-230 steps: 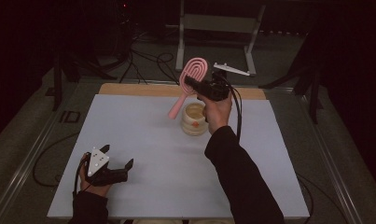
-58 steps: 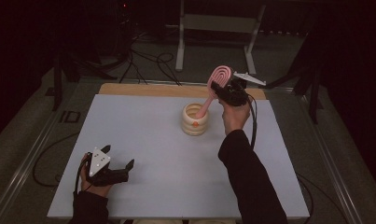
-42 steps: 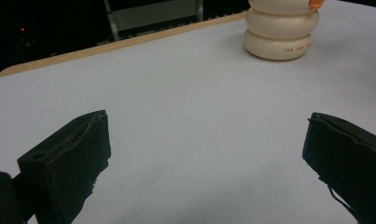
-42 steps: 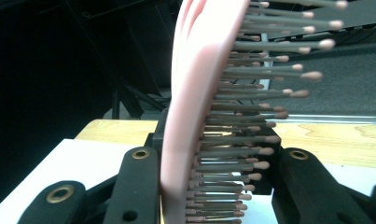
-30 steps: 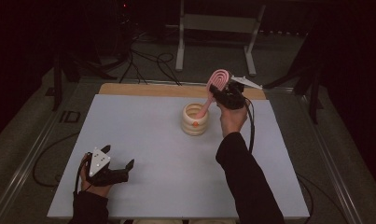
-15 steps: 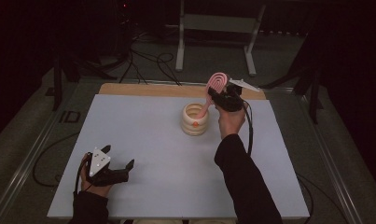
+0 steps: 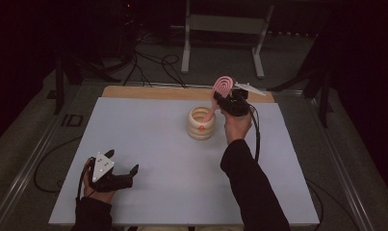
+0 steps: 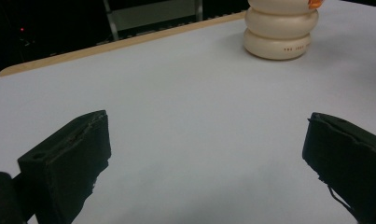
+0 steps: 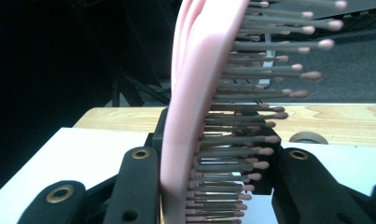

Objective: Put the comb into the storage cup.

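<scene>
My high view looks down over the desk [image 7: 148, 144]; both gripper views sit low, sharing its far edge.

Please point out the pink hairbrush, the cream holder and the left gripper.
pink hairbrush [image 7: 224, 84]: high view, its looped head.
cream holder [image 7: 201, 128]: high view, its ribbed outer wall.
left gripper [image 7: 120, 166]: high view, between its open fingertips.

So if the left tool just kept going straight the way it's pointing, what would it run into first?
Probably nothing for a good stretch. The left tool stands open over bare table. The cream holder sits far ahead and to the right of its line, so it may pass beside it; depth is hard to judge.
</scene>
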Demonstrator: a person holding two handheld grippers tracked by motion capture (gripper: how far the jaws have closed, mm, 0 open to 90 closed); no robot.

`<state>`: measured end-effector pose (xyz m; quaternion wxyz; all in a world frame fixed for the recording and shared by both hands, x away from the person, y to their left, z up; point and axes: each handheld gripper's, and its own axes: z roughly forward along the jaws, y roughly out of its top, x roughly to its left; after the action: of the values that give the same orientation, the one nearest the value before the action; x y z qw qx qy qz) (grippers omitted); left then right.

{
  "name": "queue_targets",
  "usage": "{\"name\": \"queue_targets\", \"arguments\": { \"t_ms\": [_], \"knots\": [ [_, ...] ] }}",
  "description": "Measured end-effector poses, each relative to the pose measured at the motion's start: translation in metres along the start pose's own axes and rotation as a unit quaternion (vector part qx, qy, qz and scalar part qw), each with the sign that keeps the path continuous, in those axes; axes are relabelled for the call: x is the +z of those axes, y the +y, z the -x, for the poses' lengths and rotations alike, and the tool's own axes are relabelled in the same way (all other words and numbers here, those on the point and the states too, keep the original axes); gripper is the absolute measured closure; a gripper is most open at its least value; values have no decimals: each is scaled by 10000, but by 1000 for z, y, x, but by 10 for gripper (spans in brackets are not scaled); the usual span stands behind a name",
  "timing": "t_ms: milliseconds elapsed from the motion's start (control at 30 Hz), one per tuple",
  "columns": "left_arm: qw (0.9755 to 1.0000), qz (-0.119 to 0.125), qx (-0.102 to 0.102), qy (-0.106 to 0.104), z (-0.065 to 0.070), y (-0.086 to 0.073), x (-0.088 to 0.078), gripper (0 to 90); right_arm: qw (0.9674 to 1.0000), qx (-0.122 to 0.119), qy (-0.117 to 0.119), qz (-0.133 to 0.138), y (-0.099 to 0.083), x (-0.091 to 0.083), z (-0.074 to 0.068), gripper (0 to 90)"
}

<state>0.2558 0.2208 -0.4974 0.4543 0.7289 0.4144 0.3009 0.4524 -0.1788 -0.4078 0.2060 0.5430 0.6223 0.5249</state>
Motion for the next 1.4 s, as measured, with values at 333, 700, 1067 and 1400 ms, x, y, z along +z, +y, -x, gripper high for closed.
{"name": "queue_targets", "arguments": {
  "t_ms": [333, 700, 1067, 1400],
  "knots": [
    [10000, -4, 7, -2, 0, 0, 0, 19, 10000, -55, -24, -45, -3, 2, -1, 638],
    [10000, 10, -4, 7, 0, 0, 0, 19, 9999, -68, -12, -128, -12, 8, -3, 638],
    [10000, 3, 11, 10, 0, 0, 0, 19, 9998, -80, 29, -152, -16, 12, -7, 638],
    [10000, 3, 12, 14, 0, 0, 0, 19, 9997, -82, 53, -207, -22, 16, -10, 638]
  ]
}}
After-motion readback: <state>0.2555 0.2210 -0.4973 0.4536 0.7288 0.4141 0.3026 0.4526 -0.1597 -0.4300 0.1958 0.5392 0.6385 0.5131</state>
